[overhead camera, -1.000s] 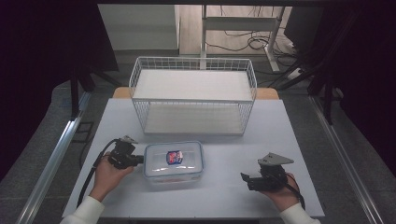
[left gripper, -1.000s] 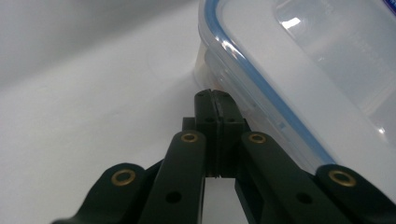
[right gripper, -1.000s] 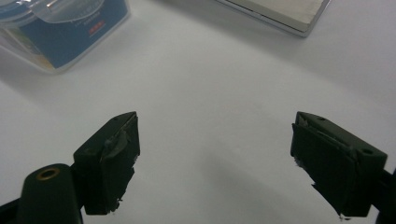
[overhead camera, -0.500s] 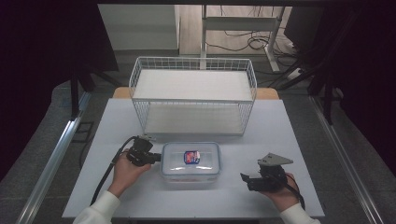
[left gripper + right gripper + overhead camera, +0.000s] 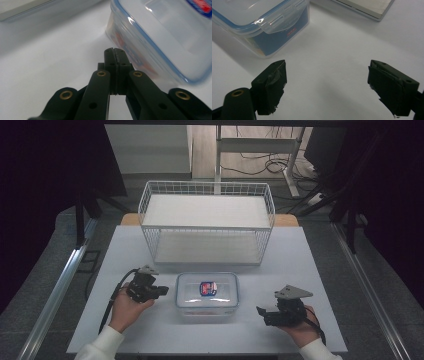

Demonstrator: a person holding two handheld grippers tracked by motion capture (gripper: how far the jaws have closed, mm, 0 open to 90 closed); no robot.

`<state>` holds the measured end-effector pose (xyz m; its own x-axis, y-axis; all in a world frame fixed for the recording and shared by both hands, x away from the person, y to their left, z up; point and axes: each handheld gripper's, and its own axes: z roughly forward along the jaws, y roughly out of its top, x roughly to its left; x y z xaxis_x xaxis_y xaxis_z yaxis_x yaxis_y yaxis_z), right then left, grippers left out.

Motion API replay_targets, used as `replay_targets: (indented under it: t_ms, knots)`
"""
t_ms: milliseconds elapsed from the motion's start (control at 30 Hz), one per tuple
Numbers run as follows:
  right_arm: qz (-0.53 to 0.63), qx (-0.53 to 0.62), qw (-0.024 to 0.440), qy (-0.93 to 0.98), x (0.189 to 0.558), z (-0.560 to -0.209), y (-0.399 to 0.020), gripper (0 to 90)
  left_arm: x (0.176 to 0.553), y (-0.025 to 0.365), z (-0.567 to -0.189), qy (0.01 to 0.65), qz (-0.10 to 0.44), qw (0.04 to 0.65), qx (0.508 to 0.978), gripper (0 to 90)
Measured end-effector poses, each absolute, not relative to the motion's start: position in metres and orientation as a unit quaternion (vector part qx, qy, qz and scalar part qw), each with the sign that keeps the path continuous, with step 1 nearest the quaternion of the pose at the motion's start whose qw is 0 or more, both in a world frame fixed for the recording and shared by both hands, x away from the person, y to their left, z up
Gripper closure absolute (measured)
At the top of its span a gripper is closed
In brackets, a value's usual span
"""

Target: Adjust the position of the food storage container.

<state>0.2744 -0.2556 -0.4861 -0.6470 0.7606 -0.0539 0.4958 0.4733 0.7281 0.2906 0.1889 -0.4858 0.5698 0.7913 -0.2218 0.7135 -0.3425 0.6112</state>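
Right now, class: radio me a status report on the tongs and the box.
Left tongs shut, empty, beside clear lidded box. Right tongs open, empty, short of it. Wire basket behind. Nothing between.

We see the bench (image 5: pixel 310 265) evenly lit against dark surroundings; close-ups are soft, with glare on the box (image 5: pixel 259 22) lid

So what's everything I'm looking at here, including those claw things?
plastic container: one, clear with a blue-edged lid and a red-and-blue sticker, front middle of the table.
wire basket: one, white, empty, behind the container.
table: one, white top.
floor cables: several, dark, behind the table.
left claw: one, black, shut, just left of the container.
right claw: one, black, open, right of the container.
hands: two, white sleeves, one per claw.
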Motion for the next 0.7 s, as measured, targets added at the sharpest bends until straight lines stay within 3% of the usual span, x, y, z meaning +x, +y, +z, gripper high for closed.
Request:
replay_targets:
  t_ms: [100, 167, 233, 300, 400, 533, 700]
  knots:
    - [0.35, 0.374, 0.189, 0.837, 0.274, -0.486, -0.255, 15.5, 0.283, 0.19, -0.484, 0.461, 0.061, 0.354, 0.811, 88.0]
    - [0.351, 0.373, 0.19, 0.838, 0.274, -0.486, -0.254, 15.5, 0.282, 0.187, -0.485, 0.468, 0.059, 0.358, 0.806, 81.0]
    - [0.352, 0.372, 0.191, 0.838, 0.273, -0.485, -0.254, 15.5, 0.282, 0.183, -0.486, 0.476, 0.074, 0.35, 0.803, 68.8]
    - [0.353, 0.372, 0.191, 0.837, 0.273, -0.485, -0.253, 15.5, 0.283, 0.183, -0.487, 0.488, 0.09, 0.343, 0.797, 50.9]
    - [0.355, 0.374, 0.188, 0.836, 0.274, -0.486, -0.254, 15.5, 0.285, 0.187, -0.486, 0.504, 0.086, 0.339, 0.79, 35.9]
    - [0.358, 0.374, 0.187, 0.835, 0.275, -0.486, -0.254, 15.5, 0.285, 0.192, -0.485, 0.517, 0.064, 0.362, 0.773, 26.7]
    - [0.365, 0.374, 0.183, 0.833, 0.273, -0.484, -0.252, 15.4, 0.278, 0.193, -0.48, 0.505, 0.044, 0.386, 0.771, 25.8]
